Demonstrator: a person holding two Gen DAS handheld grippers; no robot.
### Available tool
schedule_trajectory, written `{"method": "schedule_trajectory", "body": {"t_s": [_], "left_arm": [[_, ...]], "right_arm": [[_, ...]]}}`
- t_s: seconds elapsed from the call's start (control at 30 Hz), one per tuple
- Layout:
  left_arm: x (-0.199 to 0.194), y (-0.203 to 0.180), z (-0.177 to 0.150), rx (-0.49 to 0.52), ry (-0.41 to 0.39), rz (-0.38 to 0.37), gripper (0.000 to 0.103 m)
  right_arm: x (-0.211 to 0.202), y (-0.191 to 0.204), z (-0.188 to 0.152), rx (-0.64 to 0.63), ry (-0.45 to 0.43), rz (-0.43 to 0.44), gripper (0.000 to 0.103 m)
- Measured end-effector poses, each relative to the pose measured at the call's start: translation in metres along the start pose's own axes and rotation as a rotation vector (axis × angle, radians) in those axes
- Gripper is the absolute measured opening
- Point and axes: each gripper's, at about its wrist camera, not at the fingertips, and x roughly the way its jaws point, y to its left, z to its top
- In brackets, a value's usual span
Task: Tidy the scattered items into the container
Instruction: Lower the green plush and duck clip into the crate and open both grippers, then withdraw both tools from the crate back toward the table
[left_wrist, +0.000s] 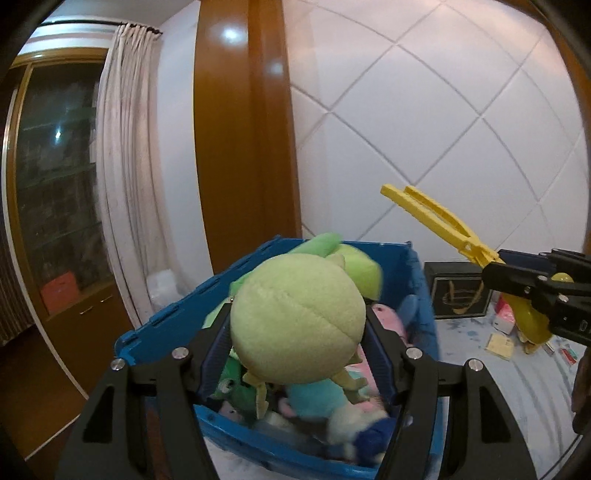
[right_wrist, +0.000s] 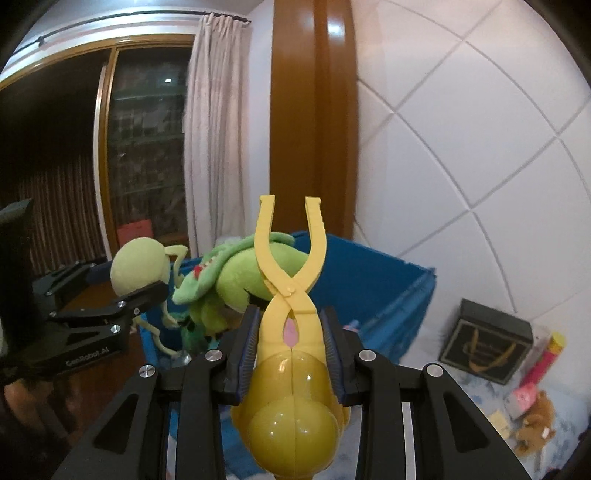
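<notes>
Two grippers are up over a blue plastic crate (left_wrist: 162, 321) that stands on a pale bedspread (left_wrist: 480, 350) against a white padded wall (left_wrist: 424, 110). The left gripper (left_wrist: 297, 332) is clenched on a pale green plush ball (left_wrist: 295, 317), a round toy head with thin yellowish-green limbs dangling below it; its fingers press the ball from both sides, and the toy hangs above the crate's near-left part, clear of the contents. In the right wrist view the same ball (right_wrist: 138, 266) sits beside the crate's left wall. The right gripper (right_wrist: 291, 332) is clenched on a yellow plastic snowball-maker tong (right_wrist: 291, 291), gripping it just below the pivot with the two handles pointing up and forward and the translucent round scoop nearest the camera. In the left wrist view this tong (left_wrist: 436, 218) is held to the right of the crate, above the bedspread, well apart from the plush ball.

The crate already holds a heap of soft toys: a bright green plush (right_wrist: 243, 273) on top at the far side, with pink, teal and blue ones (left_wrist: 325, 398) lower down. On the bedspread beyond the crate's right side stand a dark gift box with gold lettering (right_wrist: 487, 343), a small brown plush (right_wrist: 535, 424) and some small packets (left_wrist: 502, 317).
</notes>
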Motion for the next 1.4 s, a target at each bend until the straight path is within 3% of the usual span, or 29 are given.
{"method": "schedule_trajectory", "body": {"t_s": [0.33,0.37,0.43,0.47,0.5,0.57,0.63,1.2,1.4], "left_arm": [[0.022,0.037,0.005,0.055,0.028,-0.008,0.067],[0.024,0.037,0.005,0.060,0.030,-0.014,0.071],[0.030,0.034,0.005,0.081,0.038,-0.020,0.086],[0.035,0.030,0.006,0.098,0.044,-0.020,0.103],[0.041,0.029,0.007,0.112,0.050,-0.019,0.103],[0.054,0.027,0.010,0.131,0.071,-0.028,0.103],[0.060,0.024,0.011,0.139,0.085,-0.044,0.103],[0.024,0.040,0.013,0.119,-0.020,-0.028,0.103],[0.006,0.049,0.006,0.088,-0.057,0.005,0.103]], "right_arm": [[0.080,0.012,0.033,0.060,0.040,-0.082,0.032],[0.084,0.013,0.036,0.068,0.040,-0.093,0.033],[0.092,0.014,0.041,0.075,0.037,-0.120,0.033],[0.099,0.014,0.045,0.071,0.041,-0.144,0.038],[0.109,0.012,0.050,0.072,0.054,-0.165,0.055],[0.121,0.008,0.058,0.079,0.071,-0.183,0.079],[0.126,0.006,0.064,0.079,0.071,-0.207,0.081],[0.050,0.035,0.047,0.099,-0.043,-0.221,0.092],[0.023,0.048,0.017,0.107,-0.063,-0.273,0.097]]}}
